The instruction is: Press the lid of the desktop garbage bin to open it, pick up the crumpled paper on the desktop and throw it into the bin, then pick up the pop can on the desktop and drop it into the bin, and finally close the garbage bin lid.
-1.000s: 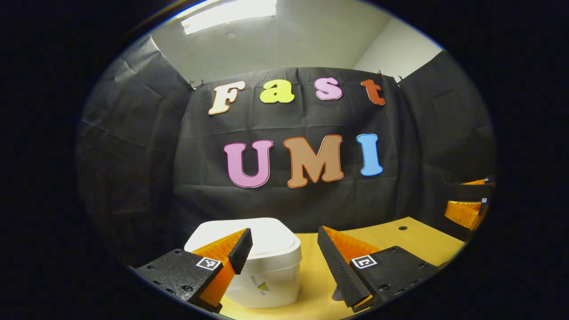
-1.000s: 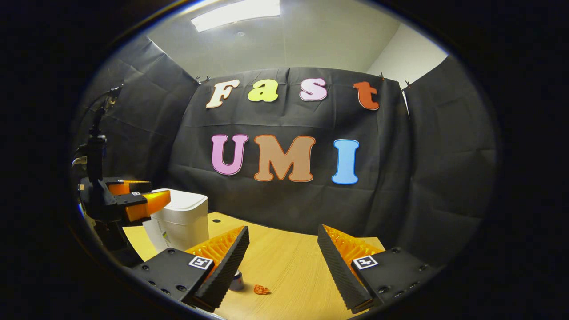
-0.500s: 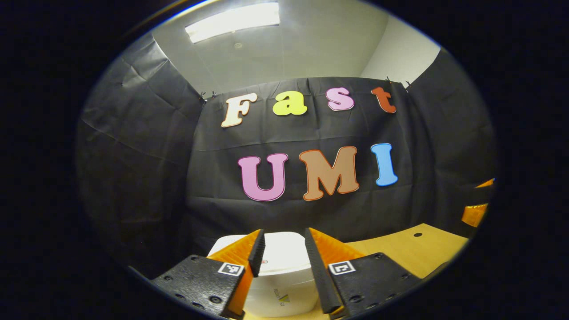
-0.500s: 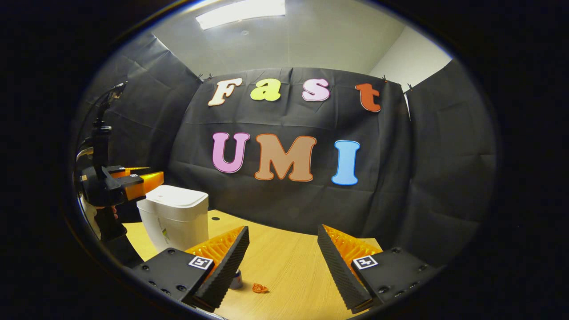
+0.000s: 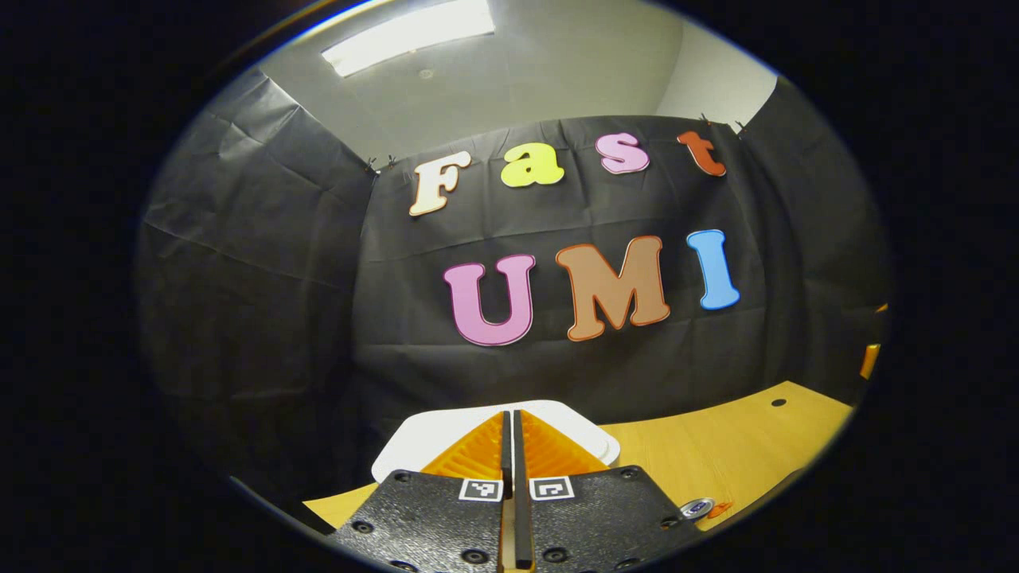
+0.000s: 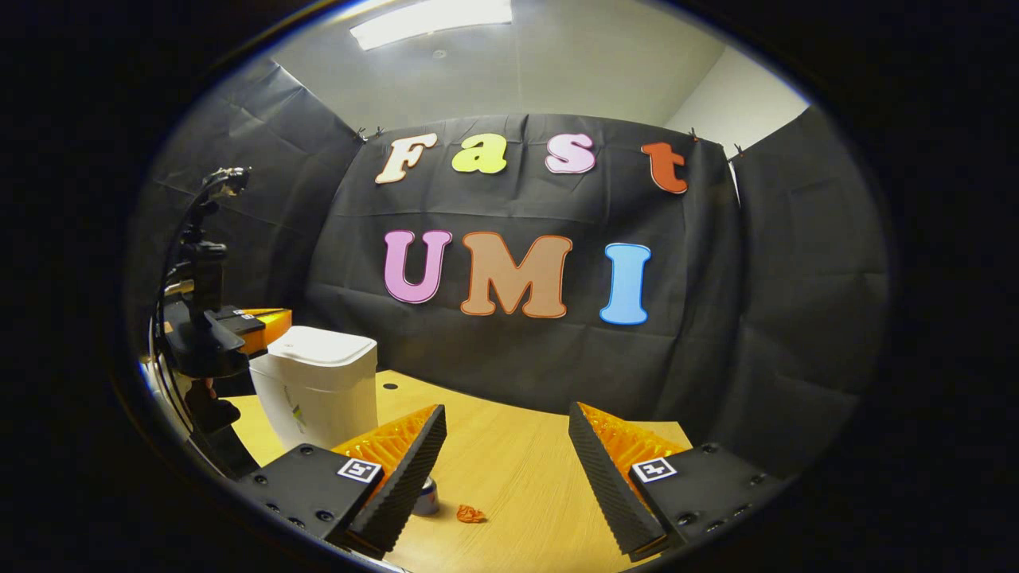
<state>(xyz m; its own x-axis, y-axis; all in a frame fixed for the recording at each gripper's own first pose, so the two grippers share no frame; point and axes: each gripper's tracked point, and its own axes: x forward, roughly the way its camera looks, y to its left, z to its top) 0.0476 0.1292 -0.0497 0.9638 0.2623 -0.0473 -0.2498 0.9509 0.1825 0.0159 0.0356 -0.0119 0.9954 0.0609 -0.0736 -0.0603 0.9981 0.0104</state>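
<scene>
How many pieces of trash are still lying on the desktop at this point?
2: a pop can partly hidden behind the right gripper's finger, and an orange crumpled paper just beside it on the table.

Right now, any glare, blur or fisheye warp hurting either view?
Left gripper view: sharp; ceiling light blown out, desktop edge curves; left hand-held gripper crisp over bin lid. Right gripper view: same glare, strong edge warp; bin, crumpled paper and right hand-held gripper sharp, pop can half hidden.
</scene>
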